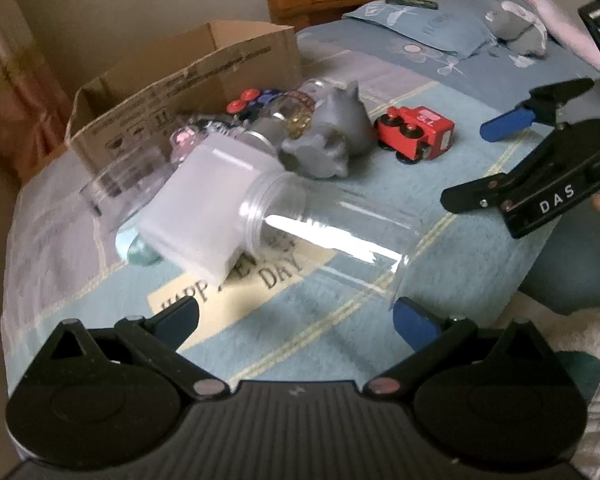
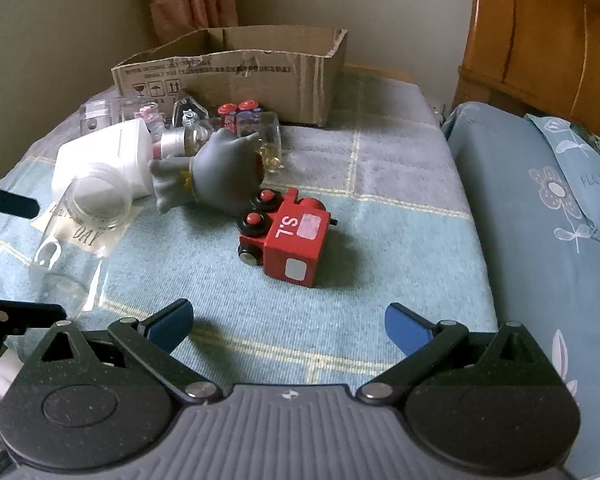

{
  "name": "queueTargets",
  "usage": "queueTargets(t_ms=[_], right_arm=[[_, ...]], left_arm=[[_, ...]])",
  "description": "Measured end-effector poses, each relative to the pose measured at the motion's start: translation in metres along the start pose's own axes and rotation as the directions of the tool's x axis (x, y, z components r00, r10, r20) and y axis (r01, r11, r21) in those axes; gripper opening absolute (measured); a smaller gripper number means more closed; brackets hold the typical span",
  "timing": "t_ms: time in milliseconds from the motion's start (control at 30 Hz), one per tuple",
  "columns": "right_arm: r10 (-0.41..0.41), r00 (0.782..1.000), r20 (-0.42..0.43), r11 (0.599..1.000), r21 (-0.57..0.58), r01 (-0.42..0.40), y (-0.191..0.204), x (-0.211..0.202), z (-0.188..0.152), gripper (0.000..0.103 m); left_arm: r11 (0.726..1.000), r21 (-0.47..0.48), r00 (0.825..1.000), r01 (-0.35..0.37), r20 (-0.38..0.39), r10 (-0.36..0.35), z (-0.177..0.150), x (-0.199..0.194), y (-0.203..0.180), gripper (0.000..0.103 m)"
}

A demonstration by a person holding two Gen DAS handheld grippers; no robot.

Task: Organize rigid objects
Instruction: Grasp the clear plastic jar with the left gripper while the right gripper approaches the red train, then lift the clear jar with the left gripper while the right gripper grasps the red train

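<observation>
We see a bed [image 2: 340, 168] covered with a blue and lilac checked blanket, with a heap of small things at its far left part. The left hand-held gripper [image 1: 296, 318] hangs just above the blanket with its jaws spread wide, holding nothing. Right ahead of it a clear plastic jar [image 1: 332, 240] lies on its side, its base toward that gripper's right blue pad and its open threaded mouth pointing away. A frosted white container [image 1: 204, 208] lies tilted against the jar's mouth.

Behind these lies a grey toy animal [image 2: 216, 172] on its side, touching a cluster of small glass and plastic bottles [image 2: 188, 136], one of them with yellow beads inside. An open cardboard box [image 2: 260, 76] stands beyond the heap, near the wall.

The right hand-held gripper [image 2: 288, 326] also has its jaws wide apart and empty. It hovers over bare blanket, with a red toy train [image 2: 288, 240] lying tipped on its side ahead of it, wheels up and to the left. The train lies just beside the grey toy animal; we cannot tell whether they touch. In the left wrist view the right hand-held gripper shows at the right edge, near the train.

A blue flowered pillow [image 2: 548, 216] lies to the right, under a wooden headboard [image 2: 540, 40].
</observation>
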State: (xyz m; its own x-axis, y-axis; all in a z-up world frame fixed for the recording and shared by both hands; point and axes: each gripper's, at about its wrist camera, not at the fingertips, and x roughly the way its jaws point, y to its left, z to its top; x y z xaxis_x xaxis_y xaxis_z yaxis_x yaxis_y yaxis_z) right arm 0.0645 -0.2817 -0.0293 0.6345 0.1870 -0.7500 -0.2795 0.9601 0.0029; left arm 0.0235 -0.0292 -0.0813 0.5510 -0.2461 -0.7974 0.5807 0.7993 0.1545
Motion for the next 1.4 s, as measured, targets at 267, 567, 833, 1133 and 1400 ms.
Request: queueTargets(t_ms=[267, 567, 833, 1133, 1400], right_arm=[[0.006, 1.000, 0.018, 1.000, -0.027, -0.006, -0.001, 0.001, -0.002, 0.103], [0.023, 0.999, 0.031, 0.999, -0.049, -0.022, -0.003, 0.001, -0.003, 0.103], [0.026, 0.999, 0.039, 0.998, -0.054, -0.024, -0.003, 0.002, -0.004, 0.103], [0.057, 0.997, 0.044, 0.994, -0.091, -0.053, -0.007, 0.006, 0.000, 0.103], [0.101, 0.994, 0.051, 0.987, -0.134, -0.094, -0.013, 0.011, 0.004, 0.103]], left_arm=[[0.999, 0.034, 1.000, 0.001, 0.018, -0.001, 0.013, 0.006, -0.010, 0.102], [0.993, 0.119, 0.996, -0.024, 0.087, 0.013, 0.022, 0.000, -0.018, 0.102], [0.975, 0.219, 0.993, -0.027, 0.120, 0.000, 0.031, 0.008, -0.025, 0.102], [0.979, 0.189, 0.991, 0.076, 0.094, -0.095, 0.025, 0.003, -0.033, 0.102], [0.992, 0.109, 0.993, 0.056, 0.096, -0.067, 0.033, 0.020, -0.034, 0.102]])
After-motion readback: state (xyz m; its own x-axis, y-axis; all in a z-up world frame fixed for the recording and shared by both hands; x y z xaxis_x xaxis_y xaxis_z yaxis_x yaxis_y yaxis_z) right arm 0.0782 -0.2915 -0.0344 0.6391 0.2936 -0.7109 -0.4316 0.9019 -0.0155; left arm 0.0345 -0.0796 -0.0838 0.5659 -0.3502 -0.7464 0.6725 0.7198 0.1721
